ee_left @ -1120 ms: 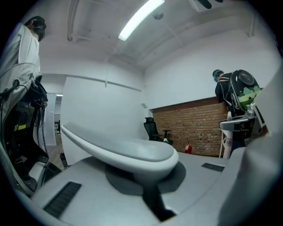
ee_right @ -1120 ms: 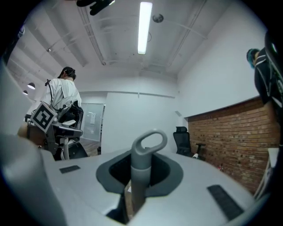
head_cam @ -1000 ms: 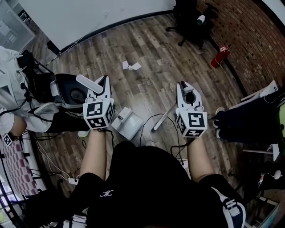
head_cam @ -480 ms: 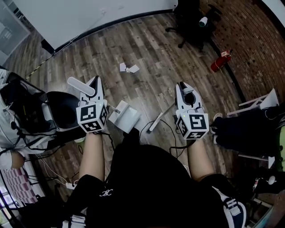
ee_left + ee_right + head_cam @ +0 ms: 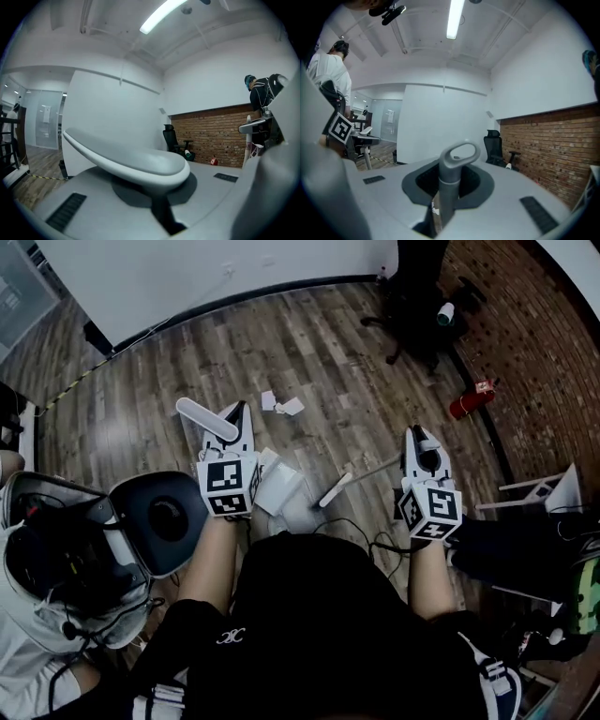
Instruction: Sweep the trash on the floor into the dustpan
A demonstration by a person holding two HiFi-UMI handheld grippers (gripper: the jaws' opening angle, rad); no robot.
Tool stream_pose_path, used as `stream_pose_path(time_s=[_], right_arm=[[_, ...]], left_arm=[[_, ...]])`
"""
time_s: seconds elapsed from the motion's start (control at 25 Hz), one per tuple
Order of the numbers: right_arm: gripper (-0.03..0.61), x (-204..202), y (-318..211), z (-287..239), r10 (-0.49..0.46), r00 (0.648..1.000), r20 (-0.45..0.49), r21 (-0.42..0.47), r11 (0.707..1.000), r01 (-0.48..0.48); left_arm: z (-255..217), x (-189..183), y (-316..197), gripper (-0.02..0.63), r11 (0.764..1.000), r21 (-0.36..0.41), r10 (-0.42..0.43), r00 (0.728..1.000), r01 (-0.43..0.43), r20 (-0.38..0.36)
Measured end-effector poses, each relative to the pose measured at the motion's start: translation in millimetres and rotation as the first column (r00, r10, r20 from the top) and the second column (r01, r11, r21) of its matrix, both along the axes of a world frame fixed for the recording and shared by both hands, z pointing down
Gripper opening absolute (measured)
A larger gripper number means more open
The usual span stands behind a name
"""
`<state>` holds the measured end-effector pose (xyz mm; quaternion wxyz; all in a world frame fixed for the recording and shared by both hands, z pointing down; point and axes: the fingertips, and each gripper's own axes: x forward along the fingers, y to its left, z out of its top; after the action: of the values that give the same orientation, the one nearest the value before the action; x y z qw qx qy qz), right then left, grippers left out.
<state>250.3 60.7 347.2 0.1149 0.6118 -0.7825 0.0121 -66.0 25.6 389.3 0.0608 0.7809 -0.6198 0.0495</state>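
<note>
Holds the dustpan (image 5: 279, 491) by its flat white handle (image 5: 206, 418) in the left tongs (image 5: 236, 425), clamped on the narrow stem under that handle, with the pan itself low and close to the body, between the two arms; impossible to say whether touching the floor (image 5: 169, 371) or just above it. Holds the broom (image 5: 361, 474) in the right tongs (image 5: 422, 440), shut round the grey shaft just below its looped end (image 5: 457, 154), with the shaft slanting down and the brush end near the pan. Both grips high on the tools, probably for reach to the ground without stooping. Leaves the trash (image 5: 281, 406), a few white paper scraps, on the wooden boards just ahead of the left tongs, apart from pan and brush alike. Seemingly a moment of approach, with sweeping not yet begun. Next, likely: setting the pan's mouth flat beside the scraps and drawing the brush across them toward it, gently, light paper being apt to skitter past the lip.
</note>
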Motion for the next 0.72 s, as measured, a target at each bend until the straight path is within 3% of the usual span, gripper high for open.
stream_pose_path(time_s=[0.32,0.72], right_arm=[[0.058,-36,-81,-15,-0.013,1.000,-0.023,0.055,0.998,0.014],[0.058,-61,-200,15,-0.074,0.997,-0.020,0.031,0.997,0.074]], left_arm=[[12,-53,-62,-0.006,0.998,-0.013,-0.064,0.998,0.064,0.006],[43,-113,-147,-0.006,0.977,-0.085,-0.193,0.980,0.197,0.056]])
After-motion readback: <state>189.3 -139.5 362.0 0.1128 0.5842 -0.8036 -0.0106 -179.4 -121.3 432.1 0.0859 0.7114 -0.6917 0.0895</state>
